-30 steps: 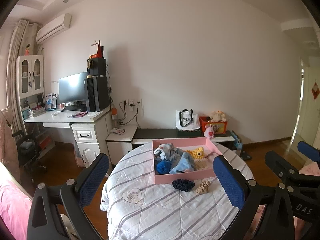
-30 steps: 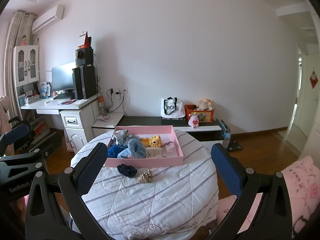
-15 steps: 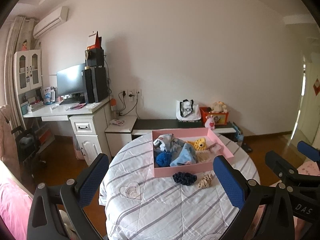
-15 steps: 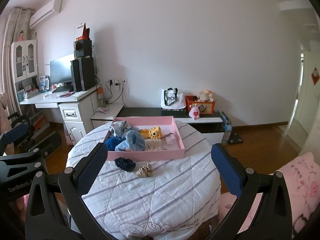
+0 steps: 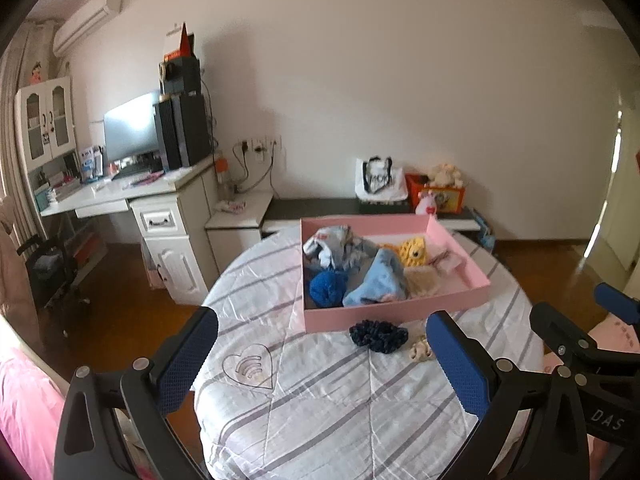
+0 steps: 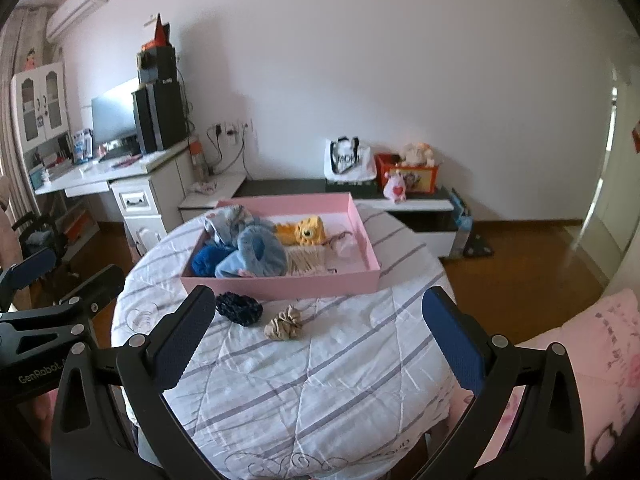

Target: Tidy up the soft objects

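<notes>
**Inspector A:** Left wrist view first. We find the left tool (image 5: 320, 344) released, its blue pads spread wide and nothing between them. The pink box (image 5: 394, 314) sits on the far half of the round desk (image 5: 320, 400), already holding soft items. Two pieces lie outside it, on the quilted cover just in front of the near wall: a dark blue scrunchie (image 5: 378, 335) and a beige scrunchie (image 5: 420, 350), near each other but apart.

**Inspector B:** And their bearing from that tool?

**Inspector A:** Ahead and off to the right of its centre line; the beige one is partly hidden behind the right-hand pad. The right tool (image 5: 592, 320) shows at the right edge of this view.

**Inspector B:** Right wrist view. We record the right tool (image 6: 320, 328) likewise released and empty. Here the dark blue scrunchie (image 6: 239, 308) lies ahead and left, close by the left-hand pad, and the beige scrunchie (image 6: 284, 323) lies almost straight ahead between the pads (slightly left of centre). The pink box (image 6: 280, 280) is directly beyond both.

**Inspector A:** Our judgement, then?

**Inspector B:** The beige piece is better lined up with the right tool; the dark one, whose long axis runs roughly crosswise, lies on the left tool's side. Neither is yet boxed.
</notes>
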A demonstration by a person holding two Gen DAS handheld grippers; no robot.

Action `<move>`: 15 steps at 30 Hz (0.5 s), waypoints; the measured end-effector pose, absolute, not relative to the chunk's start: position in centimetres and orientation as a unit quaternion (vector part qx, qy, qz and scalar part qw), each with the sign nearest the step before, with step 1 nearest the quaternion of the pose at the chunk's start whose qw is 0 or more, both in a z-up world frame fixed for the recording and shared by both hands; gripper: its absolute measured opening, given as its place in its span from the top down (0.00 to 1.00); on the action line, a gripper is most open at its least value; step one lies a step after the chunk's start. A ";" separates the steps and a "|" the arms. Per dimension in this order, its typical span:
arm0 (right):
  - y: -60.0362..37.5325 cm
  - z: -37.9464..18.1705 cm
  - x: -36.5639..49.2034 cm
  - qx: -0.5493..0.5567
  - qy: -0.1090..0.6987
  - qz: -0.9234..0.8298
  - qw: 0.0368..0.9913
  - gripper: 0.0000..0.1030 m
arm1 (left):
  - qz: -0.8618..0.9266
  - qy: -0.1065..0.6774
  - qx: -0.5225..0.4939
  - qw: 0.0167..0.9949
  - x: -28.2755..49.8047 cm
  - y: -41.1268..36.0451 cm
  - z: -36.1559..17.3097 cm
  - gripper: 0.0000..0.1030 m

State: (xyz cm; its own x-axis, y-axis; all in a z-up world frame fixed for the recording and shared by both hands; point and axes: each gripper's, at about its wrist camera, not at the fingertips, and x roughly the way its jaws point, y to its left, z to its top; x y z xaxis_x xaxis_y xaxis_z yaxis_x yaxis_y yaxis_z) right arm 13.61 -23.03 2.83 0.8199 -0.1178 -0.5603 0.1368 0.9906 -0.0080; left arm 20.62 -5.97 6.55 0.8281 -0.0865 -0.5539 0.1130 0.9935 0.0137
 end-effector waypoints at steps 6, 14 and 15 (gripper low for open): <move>-23.4 -0.2 17.3 0.013 0.343 -0.067 0.937 0.00 | -0.046 0.331 0.020 0.942 25.5 -6.3 4.3 0.00; -23.6 -4.4 21.6 0.010 0.405 -0.067 0.912 0.00 | -0.037 0.380 0.016 0.924 31.0 -6.0 0.4 0.00; -23.7 -5.0 22.1 0.010 0.412 -0.066 0.909 0.00 | -0.035 0.387 0.016 0.921 31.6 -5.9 -0.1 0.00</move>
State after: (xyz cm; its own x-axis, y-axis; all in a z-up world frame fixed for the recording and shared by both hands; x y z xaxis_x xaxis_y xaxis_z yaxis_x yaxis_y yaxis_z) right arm 22.09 -23.66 -4.95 0.6512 -0.1114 -0.7507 0.1281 0.9911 -0.0360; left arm 31.63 -5.91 -0.11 0.6982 -0.0531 -0.7140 0.0776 0.9970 0.0017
